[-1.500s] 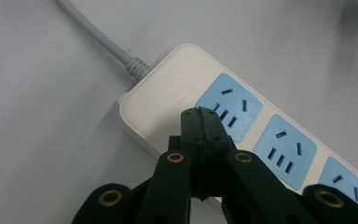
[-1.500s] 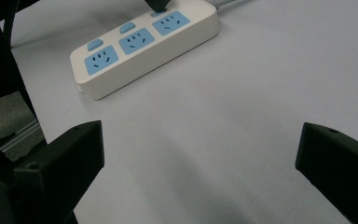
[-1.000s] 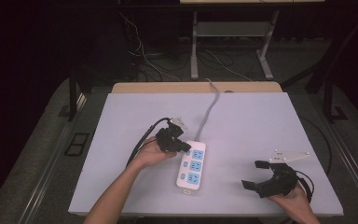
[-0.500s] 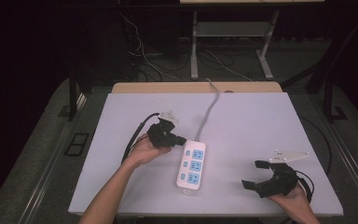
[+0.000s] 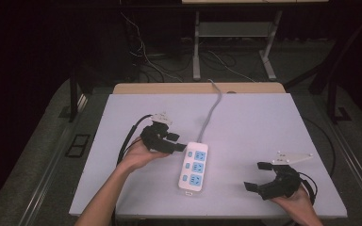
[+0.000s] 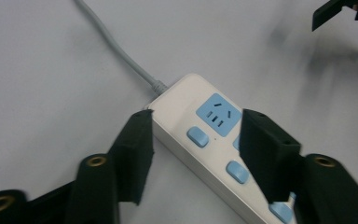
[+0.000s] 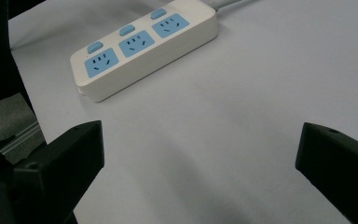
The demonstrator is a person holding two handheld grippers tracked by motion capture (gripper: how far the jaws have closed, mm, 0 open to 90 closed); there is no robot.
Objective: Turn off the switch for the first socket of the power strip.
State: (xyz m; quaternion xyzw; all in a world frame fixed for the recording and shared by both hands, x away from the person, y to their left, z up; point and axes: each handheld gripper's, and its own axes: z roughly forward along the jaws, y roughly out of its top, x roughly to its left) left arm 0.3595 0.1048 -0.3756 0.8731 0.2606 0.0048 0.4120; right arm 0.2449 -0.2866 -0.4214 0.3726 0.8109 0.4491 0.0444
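A white power strip (image 5: 194, 165) with blue sockets and blue switches lies near the middle of the pale table (image 5: 245, 122). Its grey cable (image 5: 212, 110) runs off over the far edge. My left gripper (image 5: 179, 142) hovers just left of the strip's cable end. Its jaws have just been opening and press on nothing. In the left gripper view the jaws (image 6: 196, 126) frame the strip's end (image 6: 177, 93) without touching it. My right gripper (image 5: 256, 176) rests at the front right, wide open and holding nothing. In the right gripper view (image 7: 200, 140) the strip (image 7: 144, 46) lies farther off.
A wooden board (image 5: 169, 88) borders the table's far edge. Behind it a metal stand (image 5: 235, 33) and loose cables (image 5: 146, 61) sit on the dark floor. The left gripper's black cable (image 5: 129, 136) loops over the table on the left.
My left gripper has drawn back to the left from the strip's cable end and lifted slightly. Its jaws, shut before, now stand apart. The right gripper and the strip have not moved.
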